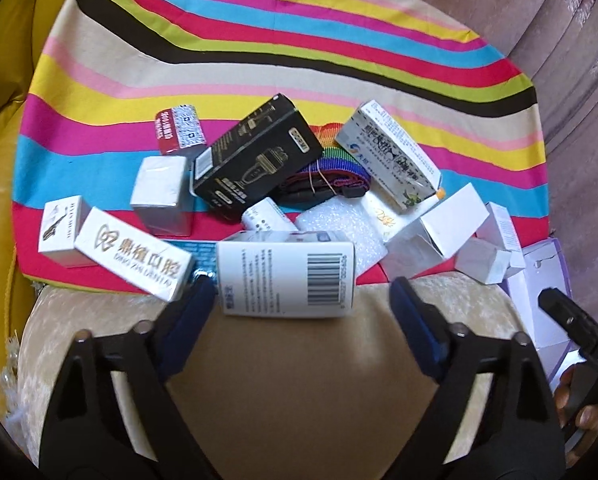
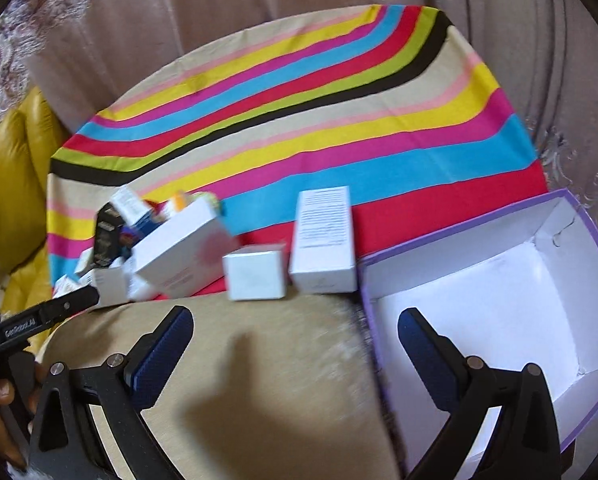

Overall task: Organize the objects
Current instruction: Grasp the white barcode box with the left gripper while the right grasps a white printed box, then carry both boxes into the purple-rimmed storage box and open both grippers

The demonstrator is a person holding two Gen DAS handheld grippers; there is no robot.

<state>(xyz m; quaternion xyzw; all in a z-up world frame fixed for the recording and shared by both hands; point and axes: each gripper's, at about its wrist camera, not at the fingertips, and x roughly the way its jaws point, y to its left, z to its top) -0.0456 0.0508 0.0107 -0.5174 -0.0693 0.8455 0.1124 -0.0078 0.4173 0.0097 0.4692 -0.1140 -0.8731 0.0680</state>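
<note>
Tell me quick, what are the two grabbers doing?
Left gripper: open, with the white barcode box between its fingers, not squeezed.
Right gripper: wide open, holding nothing.

The far half of the striped cloth (image 1: pixel 259 40) lies bare up to its far edge. Along its near edge small cardboard boxes crowd together: a black carton (image 1: pixel 255 156) leans on a rainbow strap (image 1: pixel 331 168), with white cartons just beside and touching. A white barcode box (image 1: pixel 287 278) overhangs the near edge between the left gripper's (image 1: pixel 299 300) parted fingers. The beige cushion (image 2: pixel 259 380) in front is unoccupied, and the purple-rimmed open white box (image 2: pixel 499 300) at the right end holds nothing.
</note>
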